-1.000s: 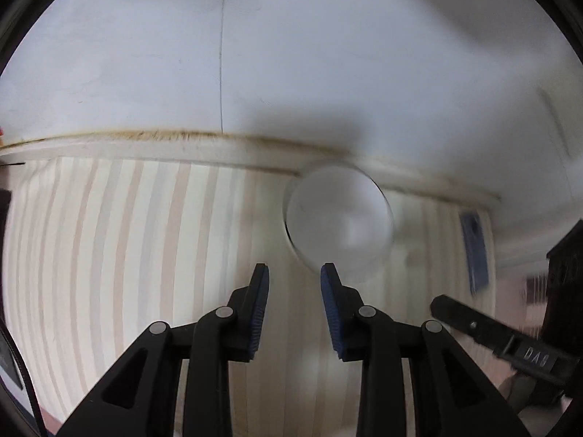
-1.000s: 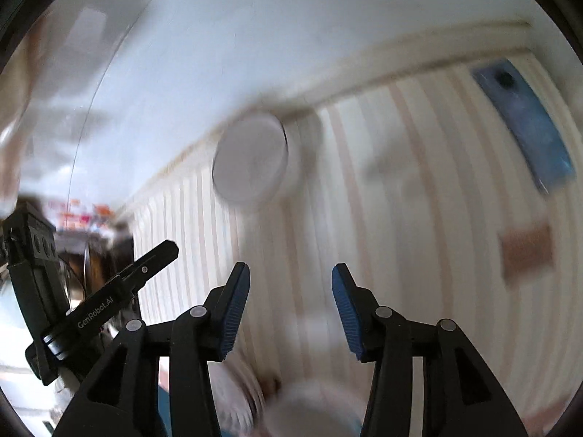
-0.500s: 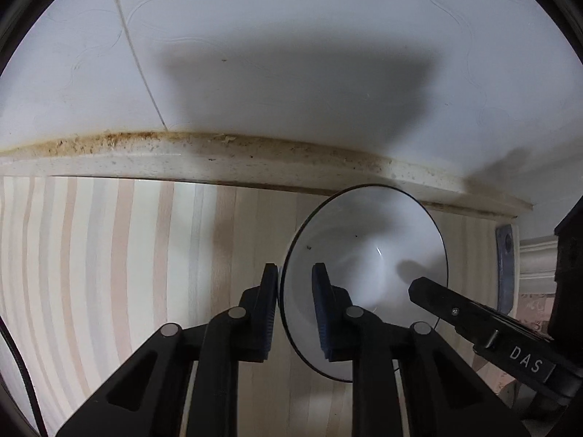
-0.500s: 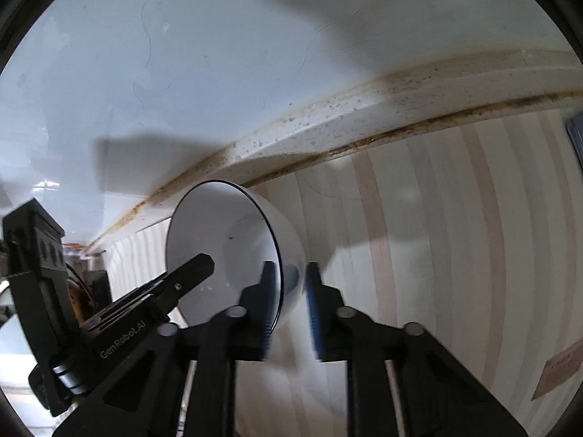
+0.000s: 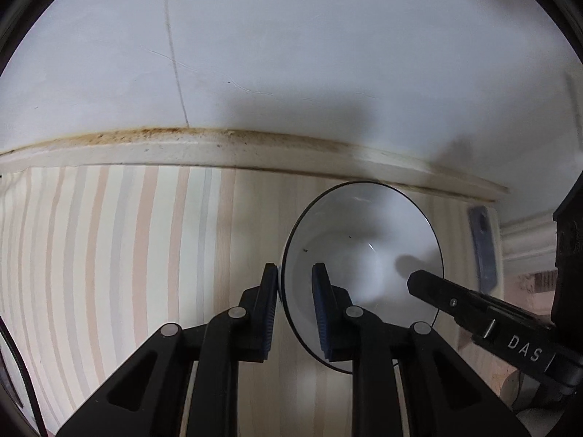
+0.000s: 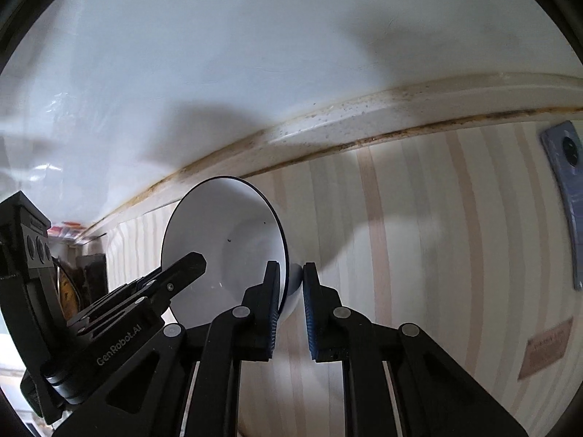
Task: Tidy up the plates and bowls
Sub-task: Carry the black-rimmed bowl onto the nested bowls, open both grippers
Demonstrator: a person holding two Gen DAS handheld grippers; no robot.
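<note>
A white bowl with a thin dark rim (image 5: 364, 251) is held between both grippers above the striped tabletop. My left gripper (image 5: 296, 284) is shut on the bowl's left rim, one finger outside and one inside. My right gripper (image 6: 291, 280) is shut on the bowl's right rim (image 6: 226, 240) the same way. The right gripper's body shows at the lower right of the left wrist view (image 5: 492, 324). The left gripper's body shows at the lower left of the right wrist view (image 6: 120, 309).
The striped tablecloth (image 5: 109, 255) runs to a stained moulding (image 5: 255, 145) below a white wall. A blue phone (image 6: 568, 189) lies on the cloth to the right; it also shows in the left wrist view (image 5: 482, 244). A brown card (image 6: 546, 346) lies nearer.
One second ago both grippers were open and apart from the bowl. They closed in and shut on opposite rims. Since half a second ago the bowl has shifted slightly with both grips held.
</note>
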